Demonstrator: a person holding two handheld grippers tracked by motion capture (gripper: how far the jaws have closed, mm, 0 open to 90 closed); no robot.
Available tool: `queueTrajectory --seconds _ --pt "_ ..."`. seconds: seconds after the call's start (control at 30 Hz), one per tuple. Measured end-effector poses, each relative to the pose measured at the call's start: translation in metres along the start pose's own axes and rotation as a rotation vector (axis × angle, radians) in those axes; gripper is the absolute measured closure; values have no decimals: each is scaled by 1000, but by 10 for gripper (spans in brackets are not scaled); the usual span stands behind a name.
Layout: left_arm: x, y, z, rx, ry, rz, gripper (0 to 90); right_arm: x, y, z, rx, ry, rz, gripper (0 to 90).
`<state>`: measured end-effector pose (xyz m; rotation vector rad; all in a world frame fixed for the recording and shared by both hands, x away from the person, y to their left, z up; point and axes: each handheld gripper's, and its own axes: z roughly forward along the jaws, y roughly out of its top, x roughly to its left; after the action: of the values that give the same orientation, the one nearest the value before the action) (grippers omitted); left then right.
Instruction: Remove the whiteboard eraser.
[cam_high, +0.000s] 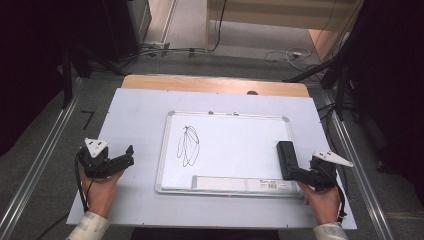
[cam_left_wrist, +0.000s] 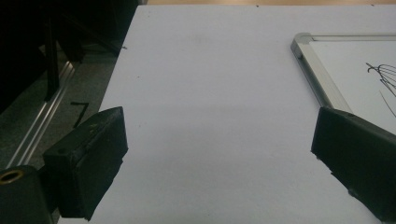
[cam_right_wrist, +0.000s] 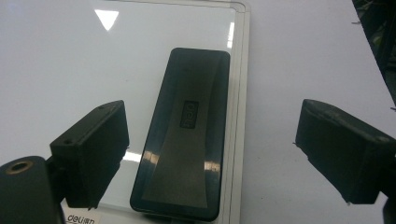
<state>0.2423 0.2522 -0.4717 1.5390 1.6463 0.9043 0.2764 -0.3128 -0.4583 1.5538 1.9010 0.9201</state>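
Two claws rested on the worktop (cam_high: 135, 107) in the high view: left claw (cam_high: 126, 156) beside the whiteboard (cam_high: 225, 150), right claw (cam_high: 295, 172) behind the black eraser (cam_high: 286, 157). Left gripper view showed jaws spread over bare sheet. Right gripper view showed jaws released, flanking the eraser on the board's edge.

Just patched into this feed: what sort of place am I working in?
Probably a lab or recording workstation rather than a home: a sheet-covered table holding a whiteboard and eraser, metal floor rails, and loose cables.

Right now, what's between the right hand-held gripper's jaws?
The black eraser lies between the open jaws of the right hand-held gripper, not yet touched, resting along the whiteboard's right edge, as the right gripper view shows.
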Motion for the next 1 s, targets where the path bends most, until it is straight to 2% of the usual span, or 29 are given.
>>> queueTrajectory --seconds 0.7,1.0 --pt "0 0 1 1 -3 2 42 5 7 11 0 -4 -17 94" --pt "0 0 1 3 -5 -2 41 8 15 26 14 -18 -25 103"
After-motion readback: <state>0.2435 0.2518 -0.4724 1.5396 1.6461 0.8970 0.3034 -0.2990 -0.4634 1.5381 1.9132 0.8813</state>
